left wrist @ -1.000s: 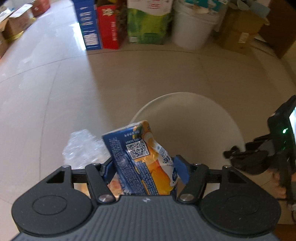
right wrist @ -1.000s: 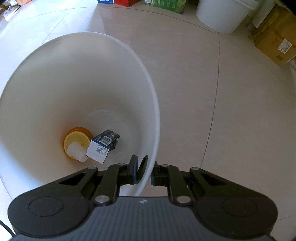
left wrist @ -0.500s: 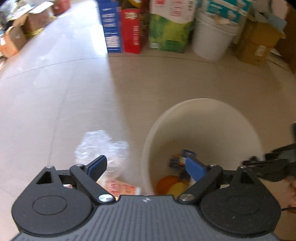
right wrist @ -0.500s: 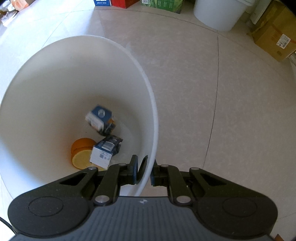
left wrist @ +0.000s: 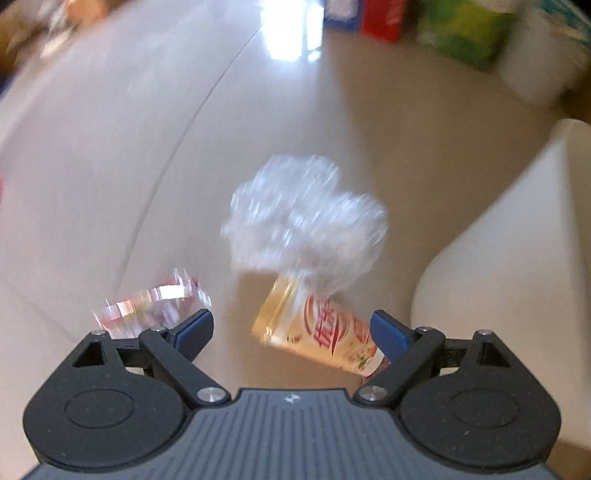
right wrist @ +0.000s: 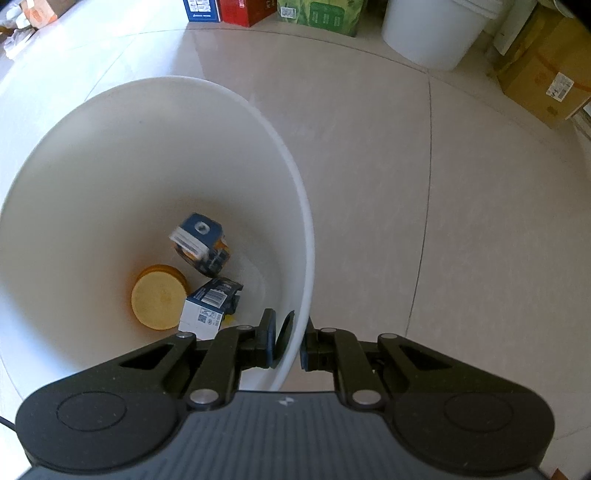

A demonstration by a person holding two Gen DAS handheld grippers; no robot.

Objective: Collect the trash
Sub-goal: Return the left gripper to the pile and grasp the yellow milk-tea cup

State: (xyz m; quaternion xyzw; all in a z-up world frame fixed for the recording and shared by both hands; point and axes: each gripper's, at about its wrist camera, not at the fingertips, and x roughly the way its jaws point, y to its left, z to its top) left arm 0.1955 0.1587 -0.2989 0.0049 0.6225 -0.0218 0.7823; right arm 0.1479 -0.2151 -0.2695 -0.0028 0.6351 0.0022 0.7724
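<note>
Left wrist view, motion-blurred: the left gripper [left wrist: 291,330] is hovering low over a glossy beige tile floor [left wrist: 147,147] with its blue-padded fingers [left wrist: 194,328] spread wide and holding nothing. Between them, lying on the floor, is a cream and yellow snack wrapper with red lettering [left wrist: 317,328], tilted, its far end touching or overlapping a crumpled clear plastic bag [left wrist: 303,221]. Just beside the left finger a crinkled clear wrapper with red print [left wrist: 147,306] is lying on the floor. The fingers appear to be opened this wide so they can straddle the snack wrapper, which looks like the next piece to collect. The white wall of a tall plastic bin [left wrist: 517,258] is rising at the right edge, near the trash.

Right wrist view, sharp: the right gripper [right wrist: 290,343] is pinching the near rim of the tall white plastic bin [right wrist: 299,236], one finger inside the wall and one outside, closed on it. This hold is likely steadying the bin so it remains beside the trash. At the bottom of the bin are lying a round orange lidded container [right wrist: 159,297], a blue and orange drink carton [right wrist: 201,242] and a small white and blue box with a barcode [right wrist: 208,308], already collected. Boxes and a white bucket [right wrist: 432,33] are standing along the far wall.
</note>
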